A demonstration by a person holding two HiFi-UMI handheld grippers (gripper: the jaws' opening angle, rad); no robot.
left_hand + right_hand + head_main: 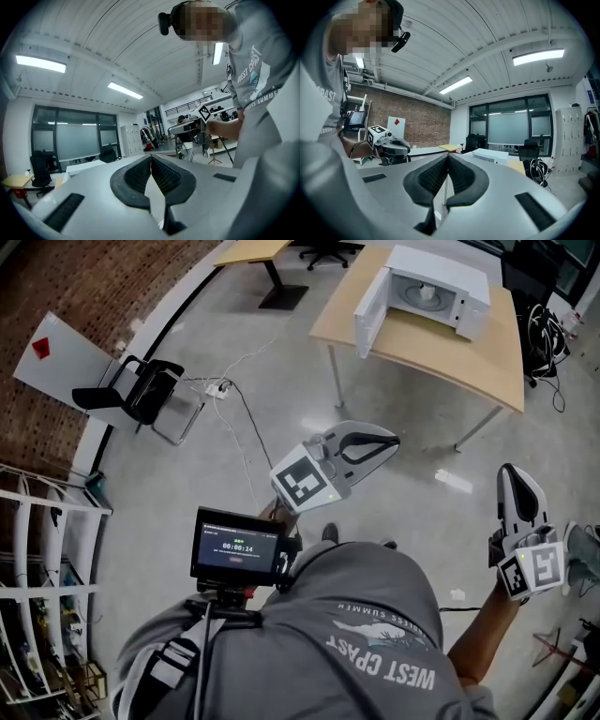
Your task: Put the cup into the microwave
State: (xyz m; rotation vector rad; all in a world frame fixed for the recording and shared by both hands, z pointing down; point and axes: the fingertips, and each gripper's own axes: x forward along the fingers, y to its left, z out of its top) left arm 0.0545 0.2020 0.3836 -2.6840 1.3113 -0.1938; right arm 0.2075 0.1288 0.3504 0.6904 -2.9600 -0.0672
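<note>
- Grey concrete floor (234,343) spreads out under us, and the wooden table (422,348) stands well apart from us on its far side, with the white microwave (450,277) on top
- The microwave's door (370,310) hangs wide open on its left, and a small pale thing (428,296) sits inside; from here we cannot tell whether it is the cup
- We see no cup anywhere else in these views, and none in either claw
- Our left gripper (392,440) has its jaws pressed together with nothing between them; our right gripper (512,471) is pressed together and bare as well, and both point level
- We judge that this fits two stages: the cup already sits in the oven with the door open, or the pale thing belongs to the oven and the cup is out of sight
- Either way, we do well to look closely at that pale thing before acting on it
- Near the table, we keep both claws level and wide of the open door, which juts out past the oven's front
- We mind the cable (248,418) trailing across the floor near our feet
</note>
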